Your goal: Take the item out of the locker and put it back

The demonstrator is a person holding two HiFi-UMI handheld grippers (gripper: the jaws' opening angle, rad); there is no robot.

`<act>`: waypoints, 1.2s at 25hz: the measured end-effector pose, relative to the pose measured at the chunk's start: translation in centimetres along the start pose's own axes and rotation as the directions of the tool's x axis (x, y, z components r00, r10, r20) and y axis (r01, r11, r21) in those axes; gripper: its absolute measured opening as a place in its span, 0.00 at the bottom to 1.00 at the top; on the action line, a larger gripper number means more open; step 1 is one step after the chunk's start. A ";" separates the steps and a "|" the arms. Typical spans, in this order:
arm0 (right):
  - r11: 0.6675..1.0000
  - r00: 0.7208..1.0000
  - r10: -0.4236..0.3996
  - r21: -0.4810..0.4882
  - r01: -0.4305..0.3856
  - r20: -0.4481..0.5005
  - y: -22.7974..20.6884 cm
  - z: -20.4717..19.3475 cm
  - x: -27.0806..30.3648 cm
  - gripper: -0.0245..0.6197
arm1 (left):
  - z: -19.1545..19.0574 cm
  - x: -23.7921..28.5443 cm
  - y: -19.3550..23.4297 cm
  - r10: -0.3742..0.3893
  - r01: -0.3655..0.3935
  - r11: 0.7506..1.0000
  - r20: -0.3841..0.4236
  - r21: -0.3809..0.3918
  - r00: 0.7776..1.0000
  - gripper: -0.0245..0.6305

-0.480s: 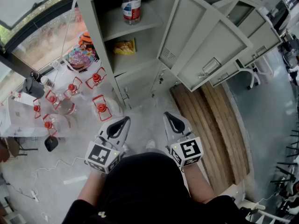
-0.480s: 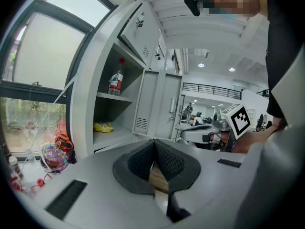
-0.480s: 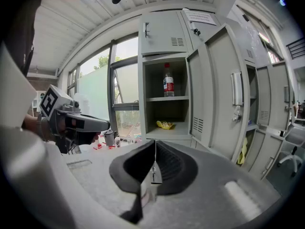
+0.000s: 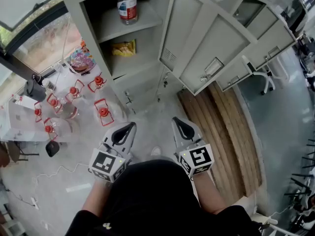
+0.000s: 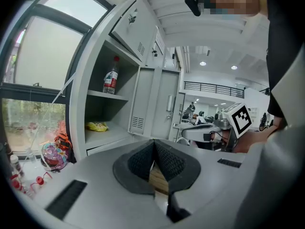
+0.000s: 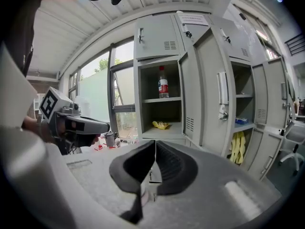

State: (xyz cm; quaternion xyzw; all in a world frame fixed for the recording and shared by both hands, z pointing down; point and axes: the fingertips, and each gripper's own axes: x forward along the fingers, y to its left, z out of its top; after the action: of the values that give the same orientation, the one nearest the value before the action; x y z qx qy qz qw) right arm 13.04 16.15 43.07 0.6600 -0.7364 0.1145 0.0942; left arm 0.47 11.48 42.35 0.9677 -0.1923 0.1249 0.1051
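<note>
1. At the upper middle of the head view, the open grey locker (image 4: 93,28) has two shelves in its left compartment.
2. The upper shelf (image 4: 147,21) carries one upright clear bottle (image 4: 127,5) with a red label.
3. The lower shelf (image 4: 125,65) carries a yellow packet (image 4: 123,48) lying flat, towards the back.
4. The pale floor (image 4: 147,117) fills the middle of the frame.
5. At centre left, clear jugs (image 4: 103,113) with red caps and handles stand clustered on it, just beside the locker's foot.
6. At centre right, wooden boards (image 4: 221,132) lie flat.
7. At lower left, a thin cable (image 4: 49,173) trails across it.
</note>
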 end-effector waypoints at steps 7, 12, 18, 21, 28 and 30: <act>0.999 0.999 0.038 0.015 -0.038 0.016 -2.8 -0.7 -1.3 0.04 | -0.4 1.9 -2.7 0.023 -0.023 1.000 0.004 0.012 1.000 0.06; 0.997 0.997 0.076 0.008 -0.076 0.027 -3.2 -0.5 -1.2 0.04 | -0.3 2.8 -4.0 0.039 -0.039 0.999 -0.005 0.023 0.999 0.06; 0.996 0.996 0.088 0.018 -0.088 0.029 -3.2 -0.3 0.3 0.04 | -0.4 2.9 -2.6 0.055 -0.055 0.998 -0.016 0.020 0.998 0.06; 0.997 0.997 0.079 0.020 -0.080 0.025 -2.8 0.1 1.3 0.04 | -0.2 3.0 -1.1 0.054 -0.054 0.998 -0.006 0.009 0.999 0.06; 0.999 0.999 0.040 0.010 -0.041 0.027 -2.1 2.2 4.6 0.04 | 1.0 3.4 2.9 0.019 -0.019 1.000 0.018 0.003 1.000 0.06; 1.000 0.999 0.028 0.006 -0.029 0.029 -2.0 2.8 6.0 0.04 | 1.5 3.4 4.6 0.020 -0.020 1.000 0.028 0.001 0.999 0.06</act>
State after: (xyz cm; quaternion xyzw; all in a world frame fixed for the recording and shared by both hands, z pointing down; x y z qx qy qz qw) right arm 14.41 9.44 42.23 0.6514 -0.7467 0.1086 0.0797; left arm 1.95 5.78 42.63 0.9675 -0.2031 0.1126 0.1004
